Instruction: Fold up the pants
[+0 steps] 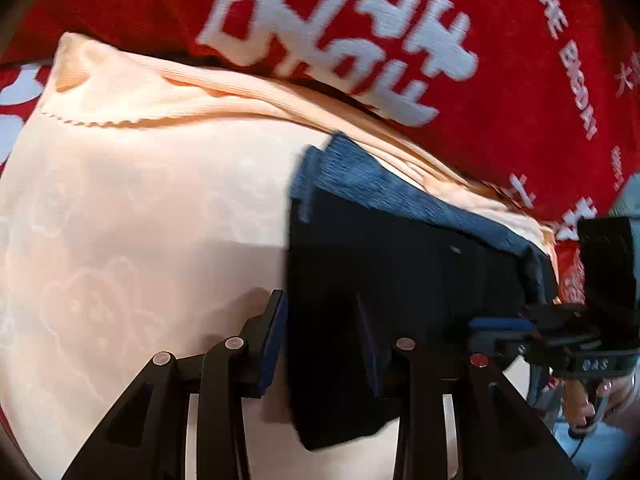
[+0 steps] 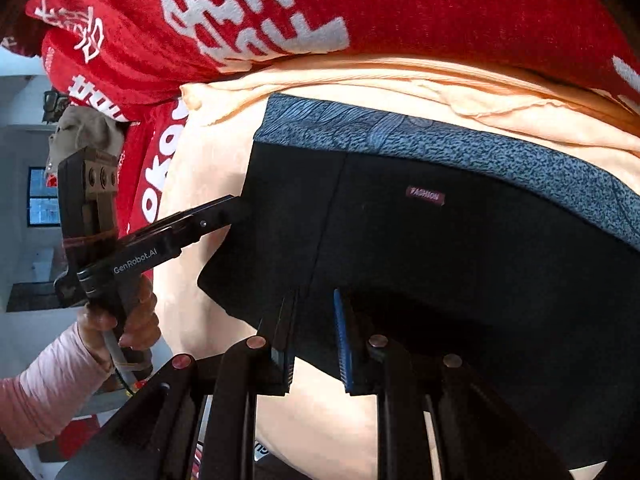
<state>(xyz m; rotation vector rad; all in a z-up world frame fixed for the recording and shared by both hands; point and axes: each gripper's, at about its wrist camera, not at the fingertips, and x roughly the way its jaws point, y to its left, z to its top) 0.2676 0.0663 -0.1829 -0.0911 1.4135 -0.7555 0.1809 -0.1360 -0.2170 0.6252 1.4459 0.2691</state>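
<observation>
Left wrist view: the left gripper (image 1: 324, 344) has its fingers clamped on the edge of the black pants (image 1: 384, 280), which cover the right pad from sight. The pants lie centre-right on a peach blanket (image 1: 120, 220), their grey patterned waistband (image 1: 380, 188) uppermost. A red printed cloth (image 1: 500, 60) fills the top. At the right edge the right gripper (image 1: 500, 322) is partly cut off.

Right wrist view: the right gripper (image 2: 316, 340) pinches a fold of the pants (image 2: 440, 260) at lower centre; the fabric beyond is too dark to read. A small "FASHION" label (image 2: 425, 195) shows. At left, the left gripper (image 2: 234, 208) bites the pants' corner, held by a hand (image 2: 120, 320) in a pink sleeve (image 2: 44, 392).
</observation>
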